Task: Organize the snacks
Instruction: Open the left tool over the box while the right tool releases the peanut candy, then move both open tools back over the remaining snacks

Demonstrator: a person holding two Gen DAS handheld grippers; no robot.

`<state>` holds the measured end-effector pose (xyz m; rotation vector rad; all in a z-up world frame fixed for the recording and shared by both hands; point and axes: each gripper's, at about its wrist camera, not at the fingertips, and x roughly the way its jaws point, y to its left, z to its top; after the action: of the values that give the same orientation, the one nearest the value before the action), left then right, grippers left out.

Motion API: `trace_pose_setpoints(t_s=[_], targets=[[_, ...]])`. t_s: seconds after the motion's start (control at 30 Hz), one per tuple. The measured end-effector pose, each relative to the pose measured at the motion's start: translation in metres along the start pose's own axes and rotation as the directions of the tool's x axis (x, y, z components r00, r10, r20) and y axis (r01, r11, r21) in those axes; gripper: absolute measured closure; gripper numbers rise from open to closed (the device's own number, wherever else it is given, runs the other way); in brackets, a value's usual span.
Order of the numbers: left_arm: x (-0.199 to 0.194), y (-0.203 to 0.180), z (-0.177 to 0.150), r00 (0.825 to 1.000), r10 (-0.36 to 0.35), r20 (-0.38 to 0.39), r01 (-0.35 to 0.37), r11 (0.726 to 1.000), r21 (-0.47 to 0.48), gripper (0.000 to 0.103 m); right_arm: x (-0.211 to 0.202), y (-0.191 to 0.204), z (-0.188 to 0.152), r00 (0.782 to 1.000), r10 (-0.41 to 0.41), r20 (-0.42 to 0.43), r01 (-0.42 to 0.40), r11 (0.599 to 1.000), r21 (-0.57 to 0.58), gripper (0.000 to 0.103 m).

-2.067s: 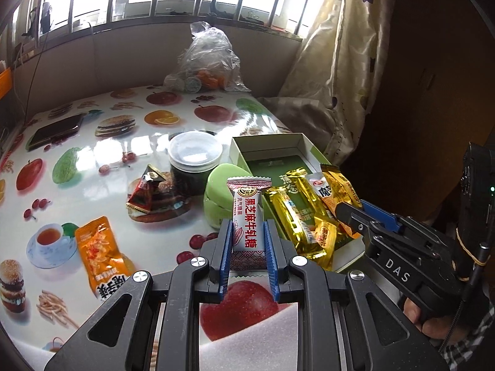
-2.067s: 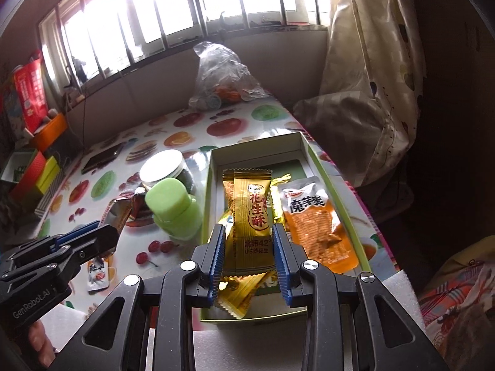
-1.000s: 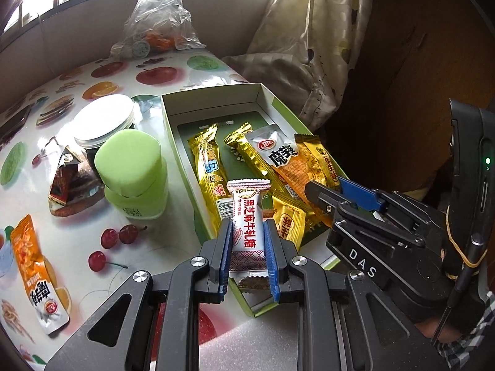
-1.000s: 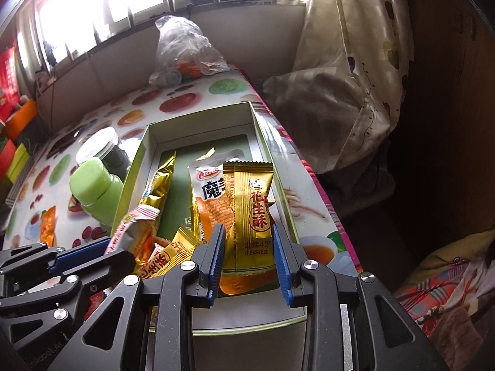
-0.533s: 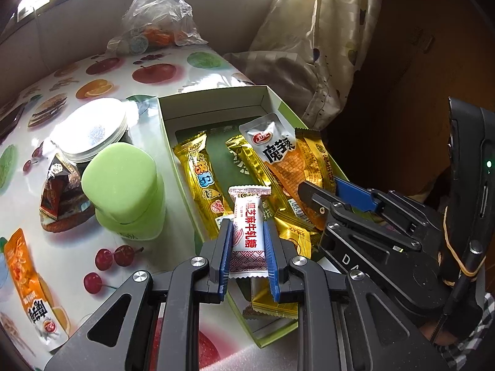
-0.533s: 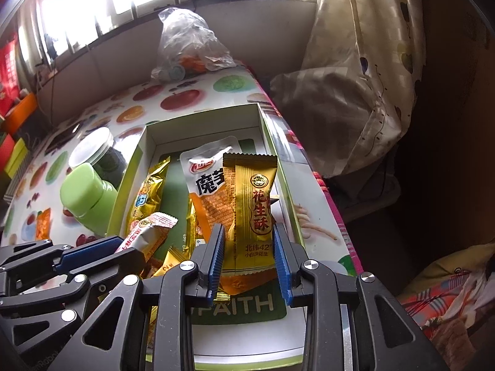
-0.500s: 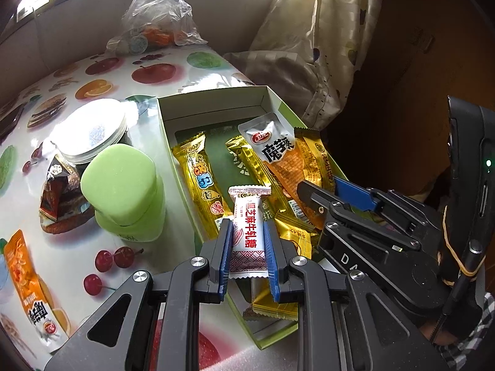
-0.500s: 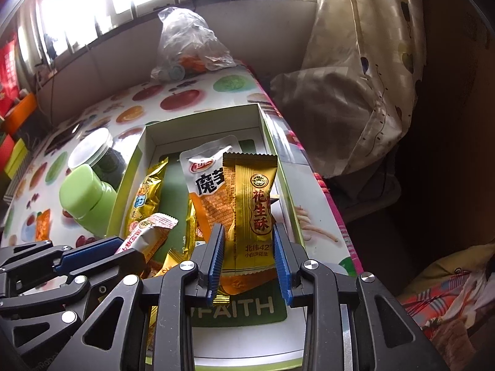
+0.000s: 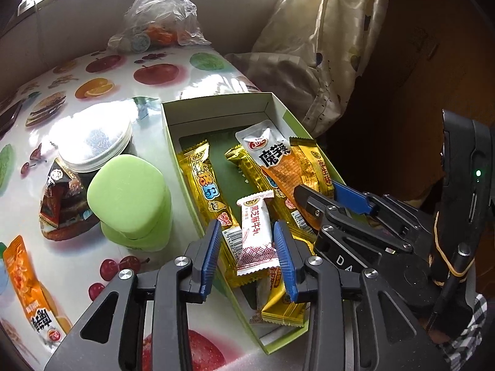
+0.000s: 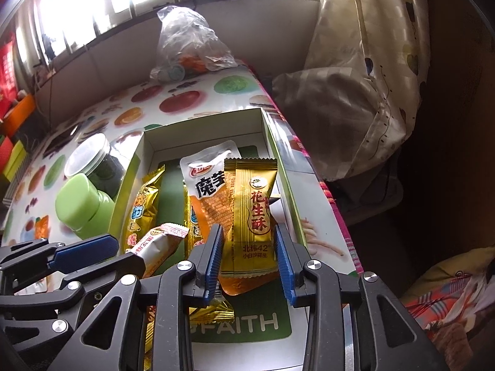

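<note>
Both claws have just been opening over the box. We see the left claw parted around the white candy bar, pads off it, bar lying on the gold packs. Right claw likewise slack around the gold peanut bar, which rests on the orange pouch. Compared with half a second ago, both snacks are released into the box. On the tabletop an orange packet looks to be left.
</note>
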<state>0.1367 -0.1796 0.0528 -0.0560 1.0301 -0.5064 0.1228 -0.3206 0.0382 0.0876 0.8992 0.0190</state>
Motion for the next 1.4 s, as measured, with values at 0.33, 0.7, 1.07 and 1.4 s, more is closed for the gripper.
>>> trace_pose_setpoints(t_s=[0.33, 0.7, 1.07, 1.4], targets=[[-0.021, 0.004, -0.005, 1.000, -0.003, 0.030, 0.003, 1.000, 0.000, 0.064, -0.016, 0.001, -0.004, 1.000, -0.013, 0.021, 0.012, 0.999, 0.030, 0.059], [-0.058, 0.015, -0.018, 0.995, 0.025, 0.093, -0.025, 1.000, 0.004, 0.059, -0.052, 0.011, -0.016, 0.997, -0.002, 0.077, -0.004, 0.996, 0.087, 0.058], [-0.087, 0.040, -0.037, 0.984, 0.115, 0.133, -0.114, 0.993, -0.009, 0.059, -0.072, 0.050, -0.023, 0.993, 0.048, 0.106, -0.052, 0.998, 0.040, 0.058], [-0.110, 0.070, -0.049, 0.968, 0.186, 0.169, -0.180, 0.982, -0.051, 0.059, -0.070, 0.092, -0.026, 0.989, 0.116, 0.092, -0.113, 0.993, -0.038, 0.057]])
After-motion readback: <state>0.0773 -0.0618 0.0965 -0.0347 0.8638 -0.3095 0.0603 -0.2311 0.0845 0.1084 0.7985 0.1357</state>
